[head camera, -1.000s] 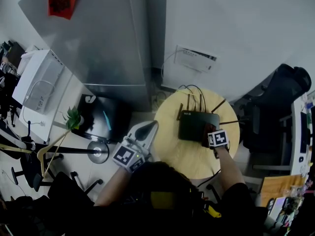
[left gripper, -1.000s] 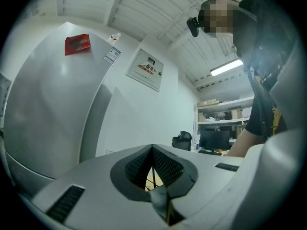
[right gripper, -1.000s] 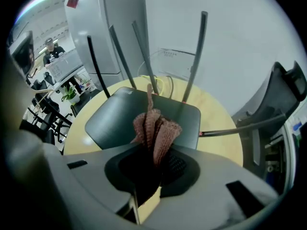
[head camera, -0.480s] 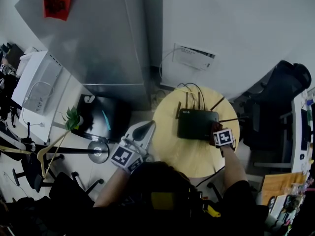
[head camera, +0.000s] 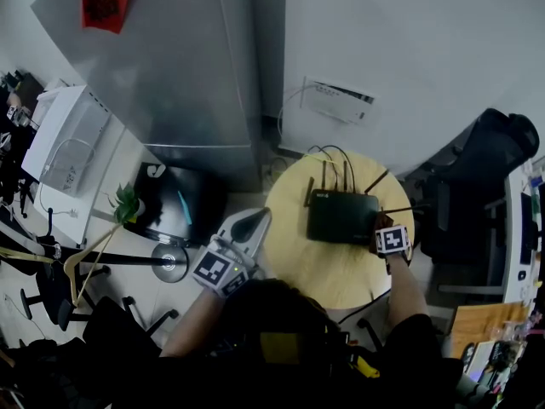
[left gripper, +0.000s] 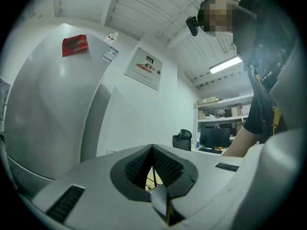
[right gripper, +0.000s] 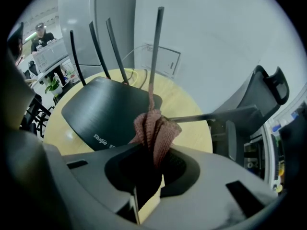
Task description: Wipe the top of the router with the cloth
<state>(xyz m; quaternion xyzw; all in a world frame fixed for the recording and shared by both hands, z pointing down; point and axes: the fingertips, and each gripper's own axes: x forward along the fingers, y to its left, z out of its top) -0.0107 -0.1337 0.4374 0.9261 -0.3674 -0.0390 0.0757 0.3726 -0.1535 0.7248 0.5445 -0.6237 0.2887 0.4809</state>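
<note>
While right gripper (head camera: 380, 226) jaws pinch cloth (right gripper: 154, 128) at router (right gripper: 105, 111) edge, left gripper (head camera: 260, 218) — jaws together — off-table

The right tongs (right gripper: 152, 155) pinch a bunched pink cloth (right gripper: 156, 128) near the black router (right gripper: 103, 109).

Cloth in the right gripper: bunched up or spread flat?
Bunched: the cloth stands in upright folds, pinched by the right gripper.
</note>
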